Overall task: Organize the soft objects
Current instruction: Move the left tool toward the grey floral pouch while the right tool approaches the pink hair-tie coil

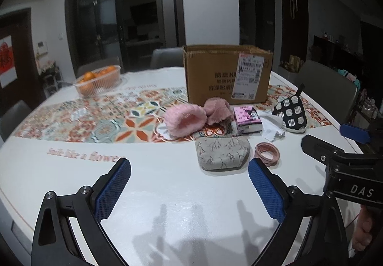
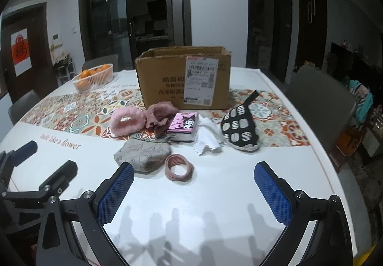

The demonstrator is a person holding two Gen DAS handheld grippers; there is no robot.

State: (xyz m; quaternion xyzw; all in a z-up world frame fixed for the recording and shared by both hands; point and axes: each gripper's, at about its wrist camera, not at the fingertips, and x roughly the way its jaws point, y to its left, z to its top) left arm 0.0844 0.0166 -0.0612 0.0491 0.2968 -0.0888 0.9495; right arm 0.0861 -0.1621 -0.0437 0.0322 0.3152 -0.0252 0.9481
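White table (image 2: 215, 194) held every soft item outside cardboard box (image 2: 184, 79); nothing sorted; left gripper (image 1: 189, 184) and right gripper (image 2: 194, 187) gaped empty.

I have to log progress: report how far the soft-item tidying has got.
Nothing looks done: the pink fluffy piece, grey pouch, hair ties, white cloth and checked mitt all lie on the table in front of the cardboard box. Nothing in hand: left hand-held gripper and right hand-held gripper are open. Everything remains.
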